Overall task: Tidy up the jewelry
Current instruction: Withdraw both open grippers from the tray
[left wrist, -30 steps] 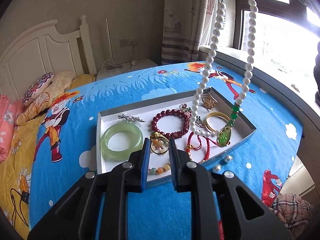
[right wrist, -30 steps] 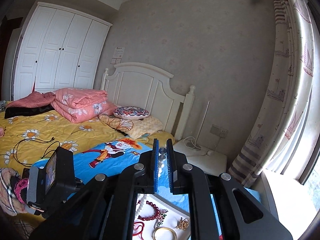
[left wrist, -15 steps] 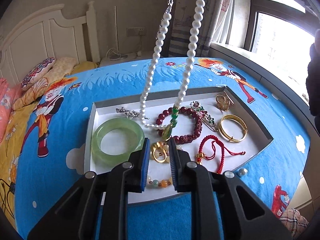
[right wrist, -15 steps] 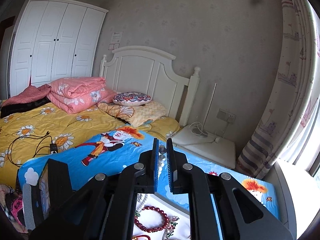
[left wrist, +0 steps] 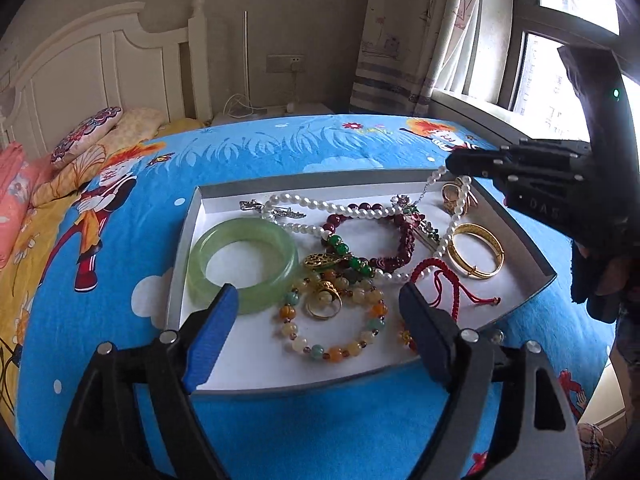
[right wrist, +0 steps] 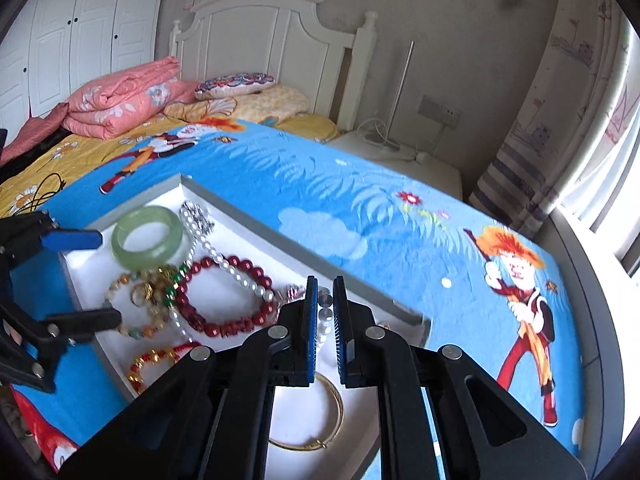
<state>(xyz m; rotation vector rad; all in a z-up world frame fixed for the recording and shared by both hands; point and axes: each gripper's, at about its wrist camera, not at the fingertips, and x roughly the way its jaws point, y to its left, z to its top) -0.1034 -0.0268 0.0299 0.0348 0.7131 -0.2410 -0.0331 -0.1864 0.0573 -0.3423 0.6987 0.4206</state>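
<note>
Grey-walled and white inside, the shallow tray [left wrist: 516, 232] sits on a blue cartoon bedspread [left wrist: 280, 152] and holds all the jewelry in 1 undivided space. At its left end lies a pale green jade bangle [left wrist: 244, 264]. A pearl necklace [left wrist: 320, 204] is draped across the middle, running over a silver brooch [left wrist: 250, 205] and a dark red bead bracelet [left wrist: 384, 236], with its green beads and gold pendant [left wrist: 324, 259] lying just right of the bangle. Nearer the front rest a gold ring [left wrist: 325, 300] inside a loop of mixed yellow, orange and green beads [left wrist: 332, 332], and a red cord bracelet [left wrist: 444, 284]. A gold bangle [left wrist: 474, 250] lies toward the right end, with small gold rings [left wrist: 456, 196] behind it.

The left gripper [left wrist: 316, 336] hovers over the tray's front edge, fingers spread wide and holding nothing. The right gripper [right wrist: 323, 320] reaches over the tray's right end with its pads nearly together, clenched on the end of the pearl necklace, whose beads show between them.
</note>
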